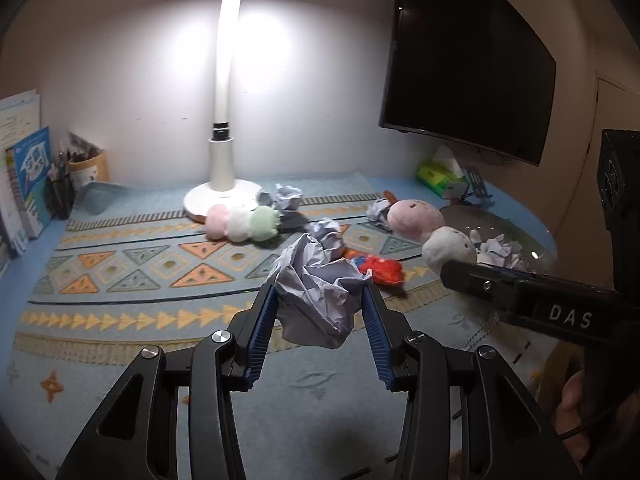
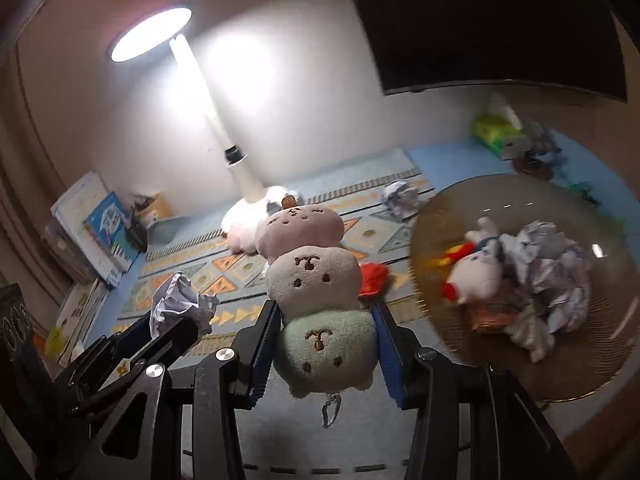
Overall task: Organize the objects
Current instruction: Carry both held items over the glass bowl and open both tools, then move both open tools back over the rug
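My left gripper (image 1: 319,294) is shut on a crumpled white paper ball (image 1: 316,296), held above the patterned mat; the ball also shows in the right wrist view (image 2: 180,304). My right gripper (image 2: 326,314) is shut on a three-ball dango plush (image 2: 316,292), pink, white and green, held near a glass bowl (image 2: 452,336). The bowl holds paper balls (image 2: 548,272) and a small white plush (image 2: 476,268). In the left wrist view the held plush (image 1: 432,232) hangs by the bowl (image 1: 536,240).
A second dango plush (image 1: 240,222) lies by the white lamp base (image 1: 220,200). More paper balls (image 1: 328,232) (image 1: 378,210) and a red wrapper (image 1: 380,270) lie on the mat (image 1: 120,280). Books (image 1: 24,184) stand left; a tissue pack (image 1: 436,176) and TV (image 1: 472,60) are right.
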Available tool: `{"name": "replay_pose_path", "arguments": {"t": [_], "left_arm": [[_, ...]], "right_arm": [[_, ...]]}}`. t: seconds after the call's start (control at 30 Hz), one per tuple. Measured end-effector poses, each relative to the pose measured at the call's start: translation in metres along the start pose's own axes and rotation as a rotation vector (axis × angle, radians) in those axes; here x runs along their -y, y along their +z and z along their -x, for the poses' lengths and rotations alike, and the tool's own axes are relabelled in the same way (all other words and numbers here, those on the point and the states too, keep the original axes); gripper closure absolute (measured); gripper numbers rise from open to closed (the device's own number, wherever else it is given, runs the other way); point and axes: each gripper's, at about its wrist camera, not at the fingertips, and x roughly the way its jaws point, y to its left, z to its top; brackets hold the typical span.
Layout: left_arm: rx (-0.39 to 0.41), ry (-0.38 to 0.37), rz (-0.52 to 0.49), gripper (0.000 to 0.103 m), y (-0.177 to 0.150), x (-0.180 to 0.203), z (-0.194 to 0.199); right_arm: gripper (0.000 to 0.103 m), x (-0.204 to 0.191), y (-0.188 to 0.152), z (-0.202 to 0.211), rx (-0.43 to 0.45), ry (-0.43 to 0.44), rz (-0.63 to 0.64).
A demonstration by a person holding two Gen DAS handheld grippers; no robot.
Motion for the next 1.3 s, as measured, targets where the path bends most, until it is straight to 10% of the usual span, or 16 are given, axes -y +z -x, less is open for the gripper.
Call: {"name": "replay_pose_path", "arguments": {"t": [0.47, 0.57, 0.67, 0.8, 1.2, 1.3], "left_arm": [[-0.022, -0.323, -0.099, 0.061, 0.061, 0.129, -0.075], [-0.041, -0.408, -0.132, 0.053, 0.059, 0.147, -0.092], [-0.068, -0.397, -0.132, 0.024, 0.054, 0.154, -0.104], [-0.071, -0.404, -0.096, 0.022, 0.048, 0.134, -0.098], [0.057, -0.042, 0.066, 0.019, 0.021, -0.034, -0.018], [0.063, 0.117, 0.081, 0.004, 0.011, -0.077, -0.015]], "right_arm": [[0.055, 0.129, 0.029, 0.032, 0.057, -0.282, -0.259], [0.027, 0.137, 0.026, 0.021, 0.005, -0.287, -0.296], [0.027, 0.132, 0.02, 0.023, 0.017, -0.326, -0.279], [0.026, 0.118, 0.019, 0.029, 0.036, -0.309, -0.248], [0.001, -0.019, -0.001, -0.015, 0.11, -0.034, -0.004], [0.0, -0.06, -0.023, -0.056, 0.074, 0.011, 0.1]]}}
